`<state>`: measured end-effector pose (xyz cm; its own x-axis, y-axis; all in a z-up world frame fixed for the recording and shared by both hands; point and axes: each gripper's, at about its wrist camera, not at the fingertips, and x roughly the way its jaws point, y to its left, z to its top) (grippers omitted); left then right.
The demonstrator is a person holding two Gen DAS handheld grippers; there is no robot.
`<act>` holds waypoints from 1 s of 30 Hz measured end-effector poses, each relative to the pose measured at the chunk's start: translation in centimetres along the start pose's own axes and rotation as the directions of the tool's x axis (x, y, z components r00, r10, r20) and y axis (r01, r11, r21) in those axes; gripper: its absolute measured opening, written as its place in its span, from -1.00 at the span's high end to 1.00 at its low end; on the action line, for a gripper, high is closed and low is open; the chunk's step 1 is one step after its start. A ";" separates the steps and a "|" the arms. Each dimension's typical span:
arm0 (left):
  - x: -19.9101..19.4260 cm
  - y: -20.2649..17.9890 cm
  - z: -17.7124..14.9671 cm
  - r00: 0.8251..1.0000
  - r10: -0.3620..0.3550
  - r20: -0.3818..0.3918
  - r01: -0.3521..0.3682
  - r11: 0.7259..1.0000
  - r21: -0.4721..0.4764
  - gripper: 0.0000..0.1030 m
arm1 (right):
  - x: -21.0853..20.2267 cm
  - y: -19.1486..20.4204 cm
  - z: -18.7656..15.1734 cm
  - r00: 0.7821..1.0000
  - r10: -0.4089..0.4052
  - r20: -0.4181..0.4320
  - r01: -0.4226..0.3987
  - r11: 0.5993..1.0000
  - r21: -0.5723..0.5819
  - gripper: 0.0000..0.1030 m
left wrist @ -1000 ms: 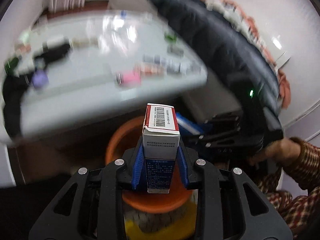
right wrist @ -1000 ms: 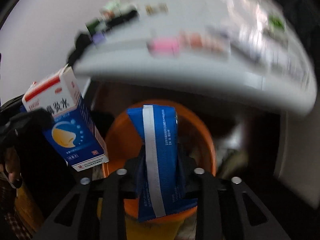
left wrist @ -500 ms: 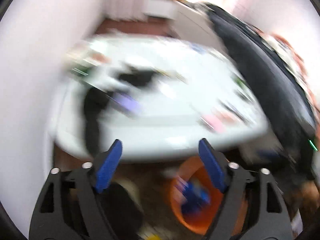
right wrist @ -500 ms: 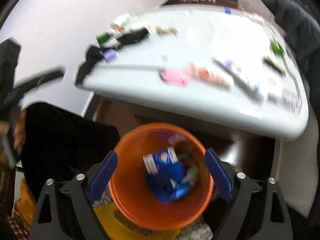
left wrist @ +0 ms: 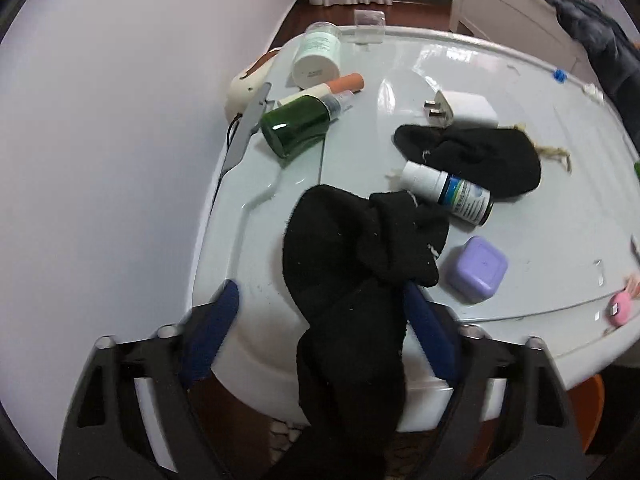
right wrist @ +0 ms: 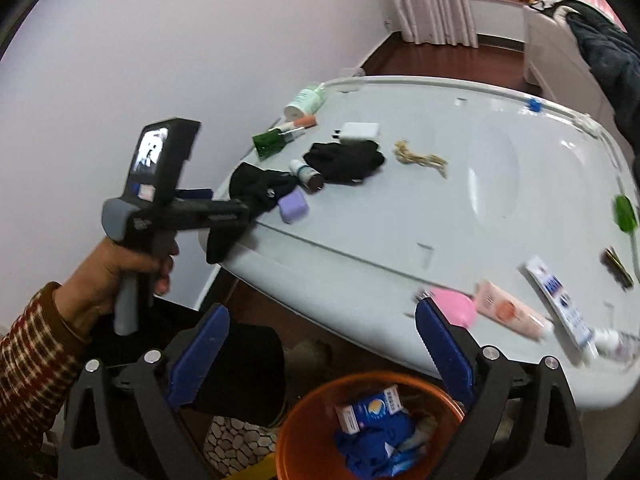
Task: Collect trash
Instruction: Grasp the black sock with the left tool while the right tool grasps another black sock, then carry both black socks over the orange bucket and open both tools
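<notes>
The left gripper [left wrist: 316, 320] sits at the near left corner of the table [left wrist: 540, 160], jaws apart, with a black sock [left wrist: 360, 264] draped between them. The sock's long axis runs near to far: its near end hangs over the table edge and down between the fingers, and its bunched far end lies on the tabletop. It touches the right finger [left wrist: 428, 332], while a gap shows to the left finger. A second sock [left wrist: 480, 156] lies farther off, with a small bottle [left wrist: 448, 192] between the two and a purple box [left wrist: 476, 270] just right of the near sock.

The right gripper [right wrist: 320, 344], also spread wide and empty, hangs above the orange bin [right wrist: 296, 432] below the table's near edge, well apart from the sock. So the left one is plainly nearer; I'd guess closing would catch the cloth, provided it shifts right a little to centre it.
</notes>
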<state>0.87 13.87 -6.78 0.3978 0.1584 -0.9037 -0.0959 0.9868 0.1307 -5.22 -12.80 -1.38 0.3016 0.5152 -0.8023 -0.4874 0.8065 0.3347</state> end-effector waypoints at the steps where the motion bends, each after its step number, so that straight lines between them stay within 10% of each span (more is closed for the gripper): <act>1: 0.2 0.2 -0.1 1.000 -0.011 -0.003 0.011 1.000 -0.005 0.84 | 0.4 0.2 0.3 1.000 0.003 -0.003 -0.003 1.000 -0.005 -0.81; 9: -6.7 1.7 -0.1 0.946 -0.126 0.297 0.152 0.986 -0.069 0.90 | 3.0 0.0 5.3 0.997 -0.041 0.066 0.046 0.997 -0.068 -0.83; 18: -7.3 1.2 0.5 0.907 -0.261 0.331 0.292 0.955 -0.047 0.90 | 12.5 0.0 13.0 0.971 -0.231 0.055 0.238 0.941 -0.241 -0.79; 23: -7.6 1.6 0.5 0.898 -0.284 0.335 0.316 0.948 -0.042 0.90 | 16.2 0.1 13.6 0.974 -0.225 -0.020 0.204 0.915 -0.347 -0.72; 30: -7.9 2.6 0.5 0.884 -0.317 0.342 0.364 0.928 -0.079 0.90 | 18.4 -0.1 14.2 0.978 -0.185 -0.097 0.148 0.942 -0.302 0.54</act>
<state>-2.09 15.19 0.91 0.6946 -0.1610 -0.7011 -0.0168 0.9707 -0.2396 12.01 0.66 -9.15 0.3058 0.3267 -0.8943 -0.6618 0.7482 0.0470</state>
